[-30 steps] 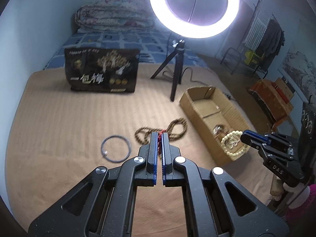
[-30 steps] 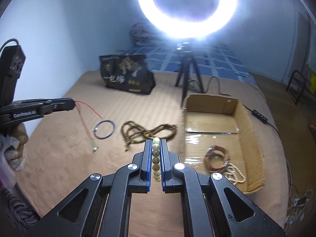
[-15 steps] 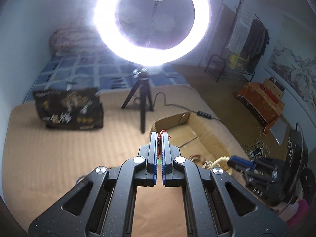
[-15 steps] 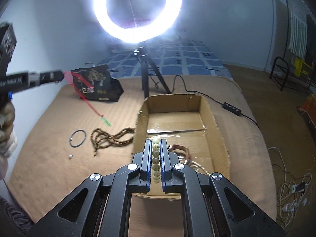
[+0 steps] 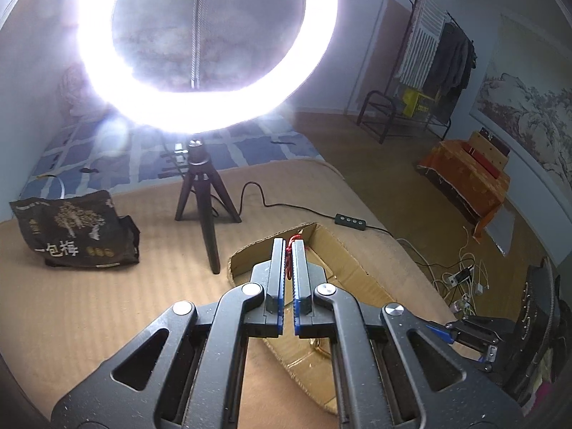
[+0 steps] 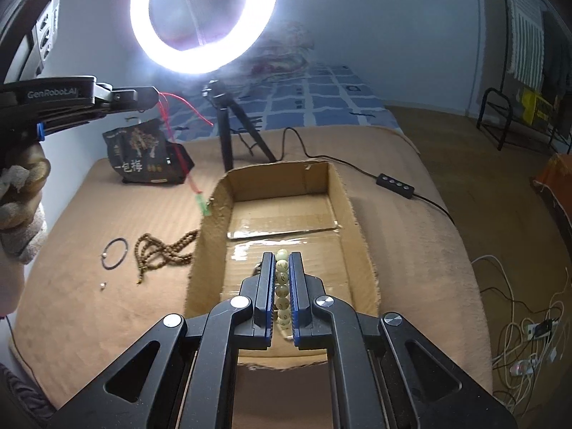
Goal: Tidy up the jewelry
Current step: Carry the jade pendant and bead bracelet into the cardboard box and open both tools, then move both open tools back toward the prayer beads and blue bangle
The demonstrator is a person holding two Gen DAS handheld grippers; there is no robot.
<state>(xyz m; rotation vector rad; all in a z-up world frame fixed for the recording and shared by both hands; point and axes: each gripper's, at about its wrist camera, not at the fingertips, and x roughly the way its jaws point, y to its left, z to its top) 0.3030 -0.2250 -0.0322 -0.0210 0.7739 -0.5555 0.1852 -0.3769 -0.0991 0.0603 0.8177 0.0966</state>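
– What do we have at the back of the tan blanket [image 6: 411,221]?
– We see a lit ring light [image 5: 211,46] on its tripod [image 5: 203,200], a black printed bag [image 5: 77,232] to its left, and a cable with an inline switch [image 6: 395,181] trailing right.
– And beyond?
– A clothes rack [image 5: 434,60] by the wall.

Quick headcount: two grippers, the left gripper [image 5: 289,246] at 6 o'clock in its own view, the right gripper [image 6: 282,261] likewise. One cardboard box [image 6: 357,236]. Jewelry-wise: one red cord [image 6: 171,132] with one green pendant [image 6: 202,205], one pale bead bracelet [image 6: 282,279], one brown bead strand [image 6: 161,250] at 9 o'clock of the box, one black ring [image 6: 115,253], one tiny loose bead [image 6: 103,285]. One ring light [image 6: 203,18] at 12 o'clock on one tripod [image 6: 228,128], one black bag [image 6: 146,157].
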